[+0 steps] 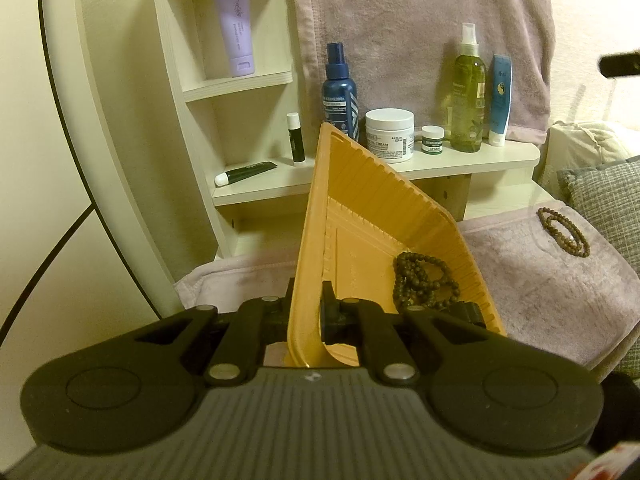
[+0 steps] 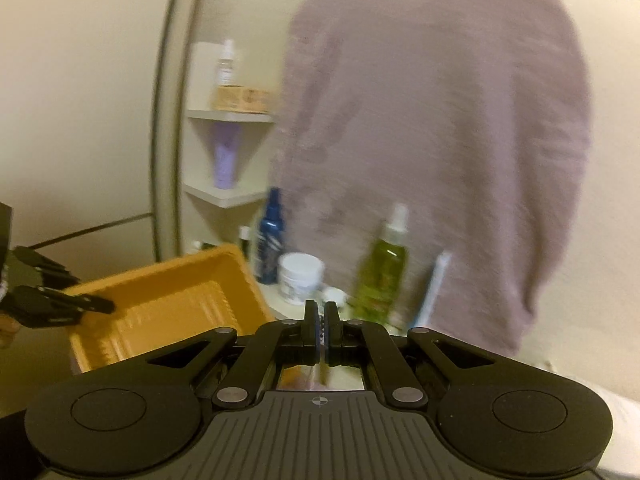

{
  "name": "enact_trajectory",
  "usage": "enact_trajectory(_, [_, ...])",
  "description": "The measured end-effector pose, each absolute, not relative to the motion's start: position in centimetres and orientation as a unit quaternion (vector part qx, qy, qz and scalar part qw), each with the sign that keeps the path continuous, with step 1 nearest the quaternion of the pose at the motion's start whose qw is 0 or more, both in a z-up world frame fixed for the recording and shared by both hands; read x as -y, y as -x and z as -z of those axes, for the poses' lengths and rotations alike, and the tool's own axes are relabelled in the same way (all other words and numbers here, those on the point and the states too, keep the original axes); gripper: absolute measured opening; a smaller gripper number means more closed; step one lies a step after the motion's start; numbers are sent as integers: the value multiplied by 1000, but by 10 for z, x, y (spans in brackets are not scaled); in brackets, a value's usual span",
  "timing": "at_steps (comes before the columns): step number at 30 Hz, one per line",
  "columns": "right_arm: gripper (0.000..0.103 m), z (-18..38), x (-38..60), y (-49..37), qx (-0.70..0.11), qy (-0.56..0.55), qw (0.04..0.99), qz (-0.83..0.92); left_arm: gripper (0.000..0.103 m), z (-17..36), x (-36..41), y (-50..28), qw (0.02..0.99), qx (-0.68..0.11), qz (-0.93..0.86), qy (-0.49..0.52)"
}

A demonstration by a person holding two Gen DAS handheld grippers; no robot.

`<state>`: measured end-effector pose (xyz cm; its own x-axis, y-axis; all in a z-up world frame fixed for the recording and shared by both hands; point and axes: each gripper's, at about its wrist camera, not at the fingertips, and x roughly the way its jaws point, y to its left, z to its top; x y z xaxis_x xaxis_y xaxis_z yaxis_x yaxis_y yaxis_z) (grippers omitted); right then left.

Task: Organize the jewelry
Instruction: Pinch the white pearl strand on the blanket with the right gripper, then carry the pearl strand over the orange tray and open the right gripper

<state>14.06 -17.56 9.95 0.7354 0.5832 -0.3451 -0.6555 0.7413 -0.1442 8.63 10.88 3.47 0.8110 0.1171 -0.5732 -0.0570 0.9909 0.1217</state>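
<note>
Two bead strands in play here. One dark bunch of beads [image 1: 424,282] sits piled in the low corner of my orange tray [image 1: 360,216], up against the ribbed wall. The second strand [image 1: 564,231], looped double, lies flat on the pink towel [image 1: 552,280] to the right of the tray, well apart from it.

My left gripper [image 1: 306,312] is clamped on the tray's rim, one finger inside and one outside the wall, and the tray is tilted up on edge so the beads slide toward the bottom. In the right wrist view the same tray [image 2: 172,300] shows up at left with the left gripper [image 2: 104,305] pinching its edge.

My right gripper [image 2: 321,316] is squeezed closed, up in the air in front of the shelf. There's something thin and dark in the slit between the fingers, but that view is smeared with blur, so I can't tell what it is.

Behind all that, the shelf [image 1: 472,160] carries, by my count, seven things on the low board: a blue spray bottle [image 1: 339,88], a white cream jar [image 1: 389,134], one tiny jar [image 1: 433,139], a green spray bottle [image 1: 468,92], a blue tube [image 1: 500,100], a standing lip balm [image 1: 295,137] and a dark tube [image 1: 246,172] lying flat. One lilac tube [image 1: 234,32] stands in the cubby above. A second pink towel [image 1: 420,32] hangs behind the bottles.
</note>
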Motion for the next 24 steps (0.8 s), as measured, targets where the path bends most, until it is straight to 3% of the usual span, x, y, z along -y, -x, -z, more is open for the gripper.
enact_trajectory(13, [2, -121, 79, -146, -126, 161, 862, -463, 7, -35, -109, -87, 951, -303, -45, -48])
enact_trajectory(24, [2, -86, 21, -176, -131, 246, 833, -479, 7, -34, -109, -86, 951, -302, -45, -46])
